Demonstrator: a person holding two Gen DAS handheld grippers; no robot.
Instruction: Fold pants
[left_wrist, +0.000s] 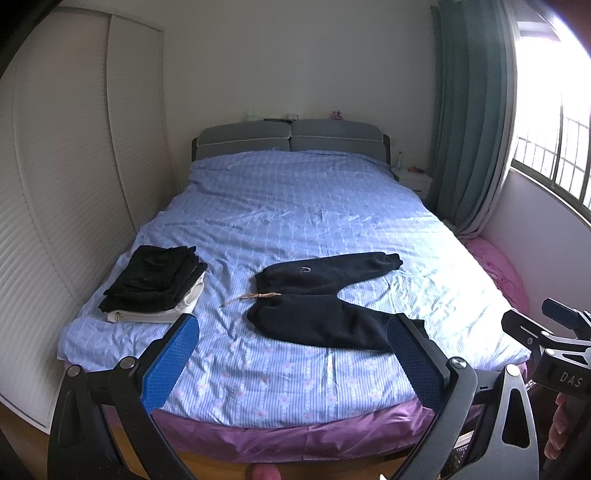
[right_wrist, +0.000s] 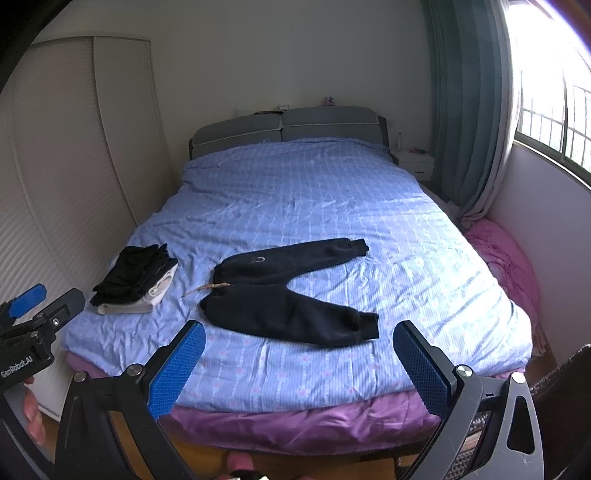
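- Sweatpants (right_wrist: 284, 295), one dark navy pair, are lying spread on the blue duvet (right_wrist: 314, 192), legs splaying toward 3 o'clock.
- One stack of folded clothes (right_wrist: 135, 280) is sitting at 9 o'clock.
- Left gripper (left_wrist: 291, 354) and right gripper (right_wrist: 299, 354) are both gaping wide, holding nothing.

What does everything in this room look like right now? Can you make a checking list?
Surface: bed cover, blue, wrinkled, spread flat.
Job's things: dark pants lie unfolded, legs apart, drawstring trailing out.
Clutter: folded clothes pile near the bed's left corner.
Grippers: left hand-held gripper open, holding nothing; right hand-held gripper open, holding nothing; both short of the pants.
Cables: nothing seen.
Surroundings: wardrobe on the left, curtain and window on the right, nightstand beside the headboard.
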